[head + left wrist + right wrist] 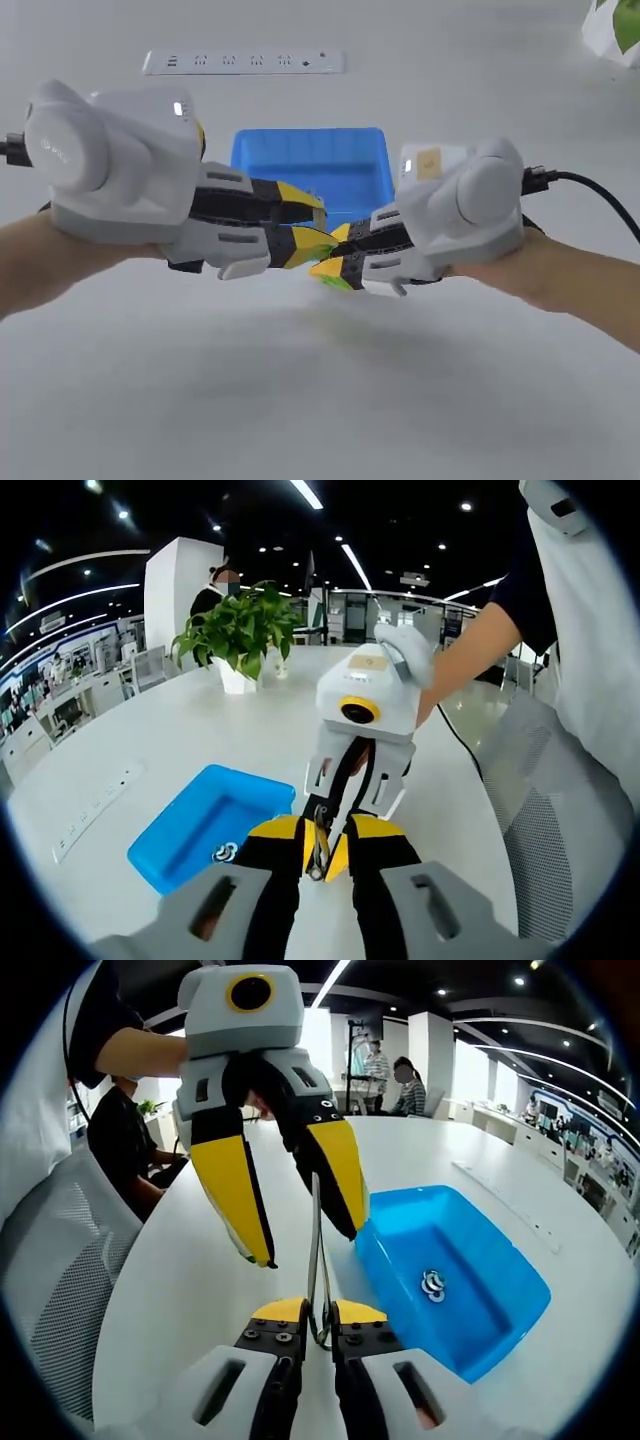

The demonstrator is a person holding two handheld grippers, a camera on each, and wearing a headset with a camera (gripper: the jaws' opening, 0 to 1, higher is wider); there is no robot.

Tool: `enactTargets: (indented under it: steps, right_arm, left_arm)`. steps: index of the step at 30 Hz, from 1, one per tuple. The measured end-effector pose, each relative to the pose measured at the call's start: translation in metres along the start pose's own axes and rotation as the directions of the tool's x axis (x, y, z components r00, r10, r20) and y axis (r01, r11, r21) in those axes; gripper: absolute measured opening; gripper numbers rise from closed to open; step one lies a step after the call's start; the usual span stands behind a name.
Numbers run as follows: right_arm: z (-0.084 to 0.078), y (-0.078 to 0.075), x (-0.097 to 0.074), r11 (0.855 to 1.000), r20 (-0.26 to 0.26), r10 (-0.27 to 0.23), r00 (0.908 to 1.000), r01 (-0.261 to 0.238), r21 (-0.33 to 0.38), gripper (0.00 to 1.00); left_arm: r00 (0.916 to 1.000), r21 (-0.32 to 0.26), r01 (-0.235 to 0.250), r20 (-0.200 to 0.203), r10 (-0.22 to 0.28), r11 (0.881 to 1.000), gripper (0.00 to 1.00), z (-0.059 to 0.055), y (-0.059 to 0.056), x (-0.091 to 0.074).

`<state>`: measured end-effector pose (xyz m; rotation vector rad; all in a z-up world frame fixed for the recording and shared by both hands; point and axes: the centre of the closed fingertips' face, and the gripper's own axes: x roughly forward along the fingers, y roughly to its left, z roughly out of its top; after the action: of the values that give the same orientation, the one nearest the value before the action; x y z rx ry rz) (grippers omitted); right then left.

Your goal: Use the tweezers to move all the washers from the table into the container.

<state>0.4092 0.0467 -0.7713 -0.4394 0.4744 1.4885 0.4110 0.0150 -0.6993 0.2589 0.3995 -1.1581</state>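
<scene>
My right gripper [318,1312] is shut on the base of thin metal tweezers [315,1230], which point straight ahead. Facing it, my left gripper [308,1247] stands open, its yellow fingers [235,1185] on either side of the tweezers' tip. In the left gripper view the tweezers [318,845] lie between my left gripper's [320,852] own jaws, with the right gripper [362,720] right behind them. Both grippers meet tip to tip, left gripper [328,222] and right gripper [328,256], above the table in front of the blue container [310,160]. A few washers [433,1283] lie inside the container [500,1300].
A white power strip [243,62] lies on the white table beyond the container. A potted plant [240,635] stands at the table's far end. A mesh office chair [60,1290] stands beside the table. People sit at other desks in the background.
</scene>
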Motion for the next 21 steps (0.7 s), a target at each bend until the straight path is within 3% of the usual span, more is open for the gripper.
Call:
enactTargets:
  steps: [12, 16, 21]
  right_arm:
    - [0.011, -0.005, -0.007, 1.000, 0.042, -0.023, 0.9988, 0.022, 0.021, 0.09]
    - [0.015, -0.006, -0.011, 0.999, 0.053, -0.034, 0.9980, 0.032, 0.030, 0.09]
    - [0.022, -0.007, -0.016, 0.998, 0.061, -0.049, 0.9969, 0.048, 0.028, 0.09]
  left_arm:
    - [0.9998, 0.003, -0.011, -0.014, 0.011, 1.000, 0.26, -0.002, 0.002, -0.012]
    - [0.9979, 0.020, -0.055, -0.034, 0.056, 0.998, 0.30, -0.006, 0.007, -0.020]
    - [0.9961, -0.007, -0.085, -0.023, 0.085, 0.996, 0.35, -0.009, 0.008, -0.031]
